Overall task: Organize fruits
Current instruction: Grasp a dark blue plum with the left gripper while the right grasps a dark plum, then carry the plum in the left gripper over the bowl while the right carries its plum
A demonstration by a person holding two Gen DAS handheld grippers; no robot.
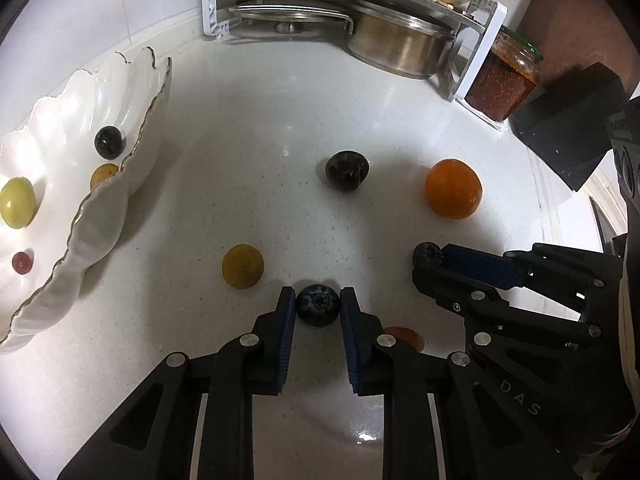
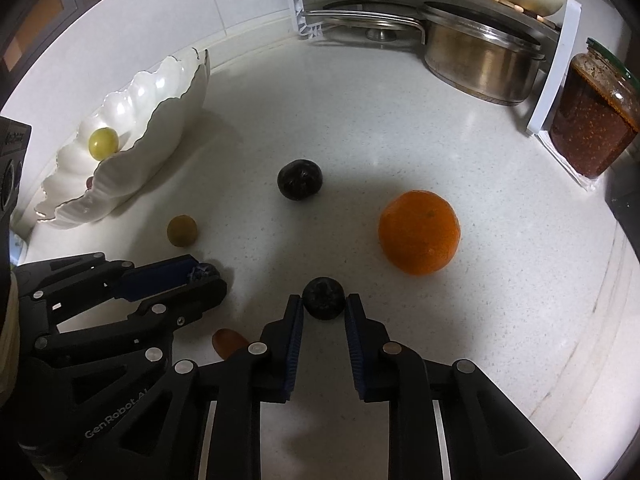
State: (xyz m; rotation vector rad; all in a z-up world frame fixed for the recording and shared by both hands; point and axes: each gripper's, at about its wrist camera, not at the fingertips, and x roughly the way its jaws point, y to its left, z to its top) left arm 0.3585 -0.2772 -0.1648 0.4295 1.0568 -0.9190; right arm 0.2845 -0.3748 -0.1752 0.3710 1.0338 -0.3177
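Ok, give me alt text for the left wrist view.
The left gripper is shut on a blueberry on a white counter. The right gripper grips another beside an orange, and a scalloped white bowl at left holds small fruits.

Blueberry [image 1: 317,305] between left tool [image 1: 318,308] pads

A home kitchen is shown: a white speckled worktop [image 2: 360,128] is backed by tiled wall, with a steel pot [image 2: 480,64] and lid [image 1: 288,14] kept under a corner rack [image 1: 476,52], beside a jar of preserve [image 2: 592,120].
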